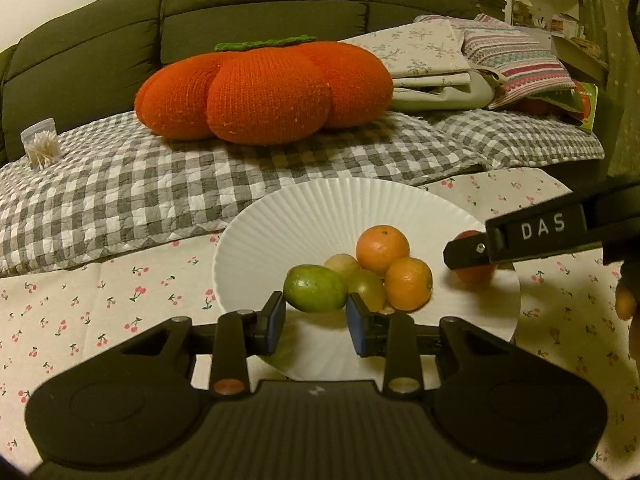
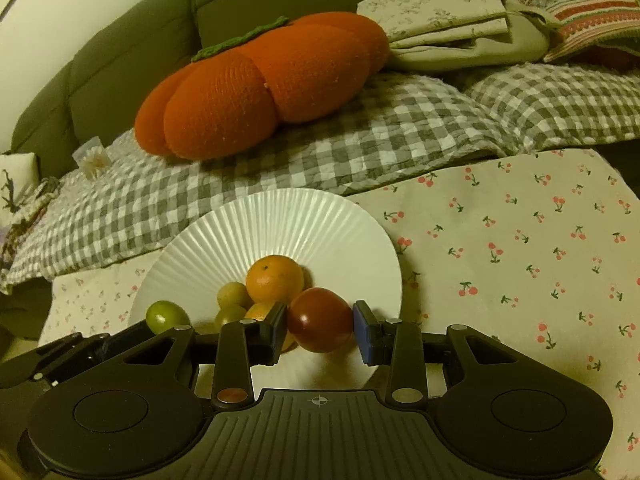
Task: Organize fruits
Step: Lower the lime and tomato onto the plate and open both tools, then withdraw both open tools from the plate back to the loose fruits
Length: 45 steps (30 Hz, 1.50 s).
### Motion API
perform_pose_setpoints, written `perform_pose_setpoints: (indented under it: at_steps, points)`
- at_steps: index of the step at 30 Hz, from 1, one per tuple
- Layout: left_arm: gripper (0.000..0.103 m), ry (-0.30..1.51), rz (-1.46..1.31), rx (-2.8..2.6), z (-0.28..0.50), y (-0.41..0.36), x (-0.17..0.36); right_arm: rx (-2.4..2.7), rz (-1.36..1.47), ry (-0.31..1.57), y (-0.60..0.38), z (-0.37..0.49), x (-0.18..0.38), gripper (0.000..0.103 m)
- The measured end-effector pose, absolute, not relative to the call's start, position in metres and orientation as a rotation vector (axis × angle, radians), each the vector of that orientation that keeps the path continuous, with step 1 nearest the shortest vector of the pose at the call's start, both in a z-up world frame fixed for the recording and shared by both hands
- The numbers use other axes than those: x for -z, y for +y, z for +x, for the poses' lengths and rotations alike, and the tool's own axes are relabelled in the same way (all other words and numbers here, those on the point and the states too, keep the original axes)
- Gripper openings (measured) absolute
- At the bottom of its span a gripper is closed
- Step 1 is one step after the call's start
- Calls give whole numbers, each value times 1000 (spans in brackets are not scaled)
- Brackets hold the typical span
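Note:
A white ribbed plate (image 1: 320, 208) (image 2: 280, 220) sits on the cherry-print cloth. On it lie two oranges (image 1: 382, 250) (image 1: 408, 284) and two small yellow-green fruits (image 1: 342, 266). My left gripper (image 1: 316, 304) is shut on a green lime-like fruit (image 1: 315, 288) (image 2: 166, 316), just over the plate's near left part. My right gripper (image 2: 320, 316) is shut on a red tomato (image 2: 320, 322) (image 1: 476, 274), over the plate's near right part, close beside the oranges (image 2: 274, 278). The second orange is mostly hidden behind the right gripper's left finger.
The cherry-print cloth (image 2: 520, 240) spreads around the plate. Behind it lies a grey checked quilt (image 1: 160, 184) with a big knitted orange cushion (image 1: 264, 92), folded linens (image 1: 432, 60) and a green sofa back (image 1: 100, 60). A small jar of toothpicks (image 1: 40, 144) stands far left.

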<state>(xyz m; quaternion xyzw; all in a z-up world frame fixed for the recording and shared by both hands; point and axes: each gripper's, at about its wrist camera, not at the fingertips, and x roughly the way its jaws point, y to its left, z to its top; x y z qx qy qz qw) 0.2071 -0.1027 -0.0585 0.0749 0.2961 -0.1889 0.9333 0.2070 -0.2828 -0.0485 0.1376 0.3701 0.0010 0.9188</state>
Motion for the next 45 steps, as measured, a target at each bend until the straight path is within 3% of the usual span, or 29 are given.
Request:
perform_pose_setpoints:
  at_steps: [2,4,5,6,7,8,32,40,45]
  points:
    - [33,608,147,388,206,-101,58,5,285,757,-284,206,48,36]
    - [46,607,133,392,206,-99,56,5,289,757,-284,205,47,36]
    - [54,600,126,396,204,-98,54,7,292,754,-285,205,46,39]
    - [58,592,125,399,203,-97,53,9,296,746,-285,204,45,50]
    - [58,587,127,398,201,-97,52,12,298,733,-286,203,43,57]
    - [58,584,129,396,200,-96,51,14,299,725,-286,202,41,59]
    - [57,669,-42,300,144,-60,26,-47,346,730,-266,136,11,59]
    - [61,731,-42,224,118,-47,29,-82,343,742,-246,117,8,69]
    - [66,759,-56,205,103,-42,32,-96,305,753,-233,103,10,69]
